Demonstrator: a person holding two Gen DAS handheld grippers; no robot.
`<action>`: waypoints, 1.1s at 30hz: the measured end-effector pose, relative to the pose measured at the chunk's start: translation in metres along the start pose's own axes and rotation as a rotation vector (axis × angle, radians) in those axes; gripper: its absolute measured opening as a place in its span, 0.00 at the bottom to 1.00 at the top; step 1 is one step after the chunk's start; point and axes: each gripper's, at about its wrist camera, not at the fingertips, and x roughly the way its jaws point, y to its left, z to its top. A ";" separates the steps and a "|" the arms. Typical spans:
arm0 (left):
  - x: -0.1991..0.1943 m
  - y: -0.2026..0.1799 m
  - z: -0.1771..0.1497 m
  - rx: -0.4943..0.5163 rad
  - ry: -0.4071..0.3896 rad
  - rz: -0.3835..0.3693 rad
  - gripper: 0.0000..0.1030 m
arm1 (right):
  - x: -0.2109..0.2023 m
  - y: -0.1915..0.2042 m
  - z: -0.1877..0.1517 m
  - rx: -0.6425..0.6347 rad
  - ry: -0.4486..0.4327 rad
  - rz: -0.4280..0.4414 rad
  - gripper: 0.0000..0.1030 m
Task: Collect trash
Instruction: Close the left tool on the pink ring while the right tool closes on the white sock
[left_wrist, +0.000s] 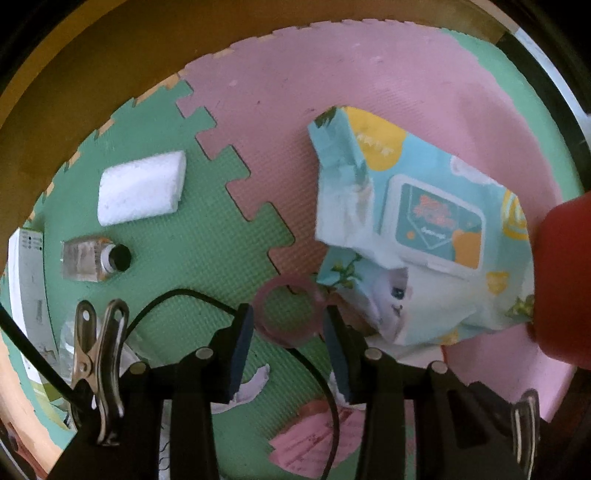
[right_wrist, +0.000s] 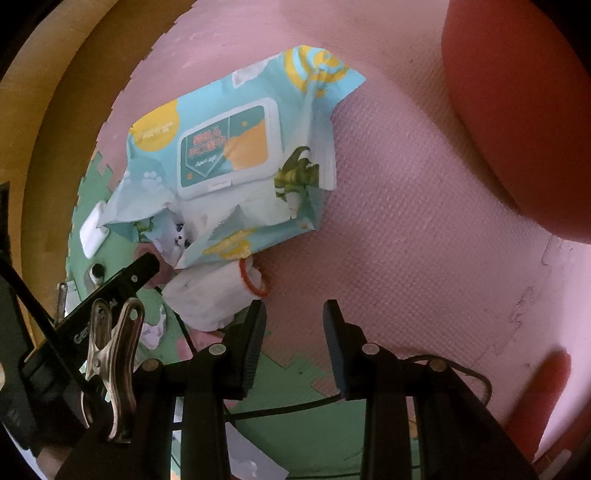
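Note:
A pink ring lies flat on the foam mat, where green and pink tiles meet. My left gripper points straight down over it, open, with a fingertip on each side of the ring and neither pad pressing on it. My right gripper hangs open over the pink tile with nothing between its fingers. Just left of its left finger lies a crumpled white tissue with an orange-red loop on it. A torn blue wet-wipes pack lies beside both.
On the green tile lie a white foam block, a small clear bottle, torn white paper and pink paper. A white box sits at the left edge. A large red object stands at the right. Wooden floor surrounds the mat.

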 end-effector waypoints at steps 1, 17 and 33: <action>0.001 0.000 0.001 -0.003 -0.006 -0.006 0.41 | 0.001 0.000 0.000 -0.002 0.002 0.001 0.32; 0.001 0.034 -0.001 -0.066 -0.036 -0.088 0.07 | 0.010 0.006 -0.003 -0.012 0.010 0.000 0.32; 0.013 0.022 -0.004 0.082 -0.030 -0.063 0.52 | 0.014 -0.006 -0.005 0.008 0.016 0.003 0.32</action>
